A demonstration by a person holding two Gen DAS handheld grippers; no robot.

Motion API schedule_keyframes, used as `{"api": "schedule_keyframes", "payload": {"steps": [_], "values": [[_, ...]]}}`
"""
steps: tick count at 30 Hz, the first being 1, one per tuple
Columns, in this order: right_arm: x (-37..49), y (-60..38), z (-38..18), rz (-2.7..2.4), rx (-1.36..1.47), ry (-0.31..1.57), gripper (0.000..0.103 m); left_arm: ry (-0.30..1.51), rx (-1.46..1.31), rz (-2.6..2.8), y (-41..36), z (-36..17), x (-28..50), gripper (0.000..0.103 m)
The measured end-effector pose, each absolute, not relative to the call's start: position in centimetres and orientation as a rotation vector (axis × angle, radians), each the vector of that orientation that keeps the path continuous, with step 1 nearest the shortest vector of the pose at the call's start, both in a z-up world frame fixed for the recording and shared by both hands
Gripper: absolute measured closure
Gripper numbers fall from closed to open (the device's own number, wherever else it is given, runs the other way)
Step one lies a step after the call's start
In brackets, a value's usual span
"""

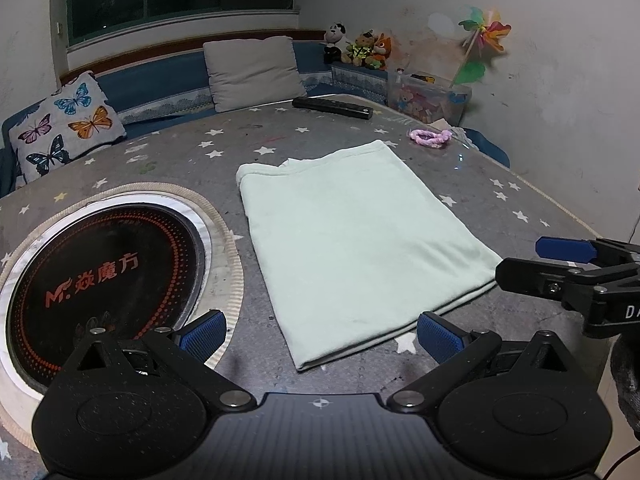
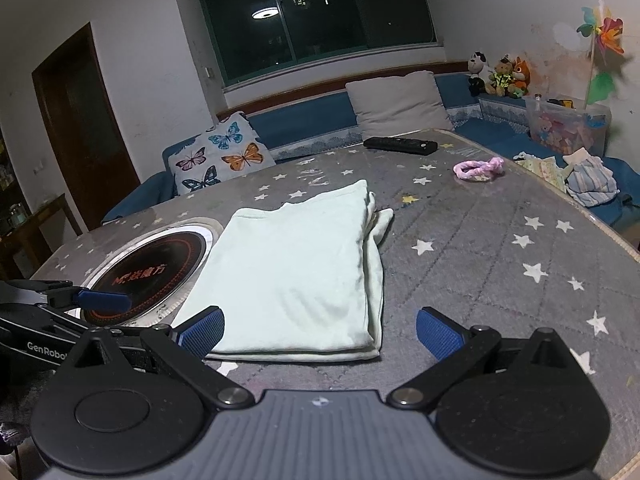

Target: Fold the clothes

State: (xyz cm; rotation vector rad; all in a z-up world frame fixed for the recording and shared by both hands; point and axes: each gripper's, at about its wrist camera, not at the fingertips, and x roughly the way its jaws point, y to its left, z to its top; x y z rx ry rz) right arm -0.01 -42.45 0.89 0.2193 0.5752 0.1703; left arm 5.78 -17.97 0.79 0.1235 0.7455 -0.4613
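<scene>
Bare starred tabletop lies open to the right of the folded pale green garment, so I can pass there; on its left the round inset cooktop sits just beside it, and far back a black remote and pink band lie well apart

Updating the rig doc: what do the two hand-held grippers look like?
Both match: left hand-held gripper and right hand-held gripper have black linkage arms with silver pivot pins, round black housings, a ribbed grey-black body with a crosshair mark, and blue ribbed pads. White lettering, "GenRobo…", shows on the side.
</scene>
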Motion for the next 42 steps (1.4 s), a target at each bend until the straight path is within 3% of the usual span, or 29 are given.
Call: {"api": "schedule_keyframes", "payload": {"steps": [18, 42], "values": [[2.0, -40.2, 1.6, 0.271, 0.186, 0.545, 0.0, 0.786, 0.095, -0.397, -16.8, -0.1, 7.3, 0.0], [5.1, -41.3, 0.0, 0.298, 0.282, 0.654, 0.0, 0.809, 0.118, -0.395, -17.3, -0.7, 7.7, 0.0]]}}
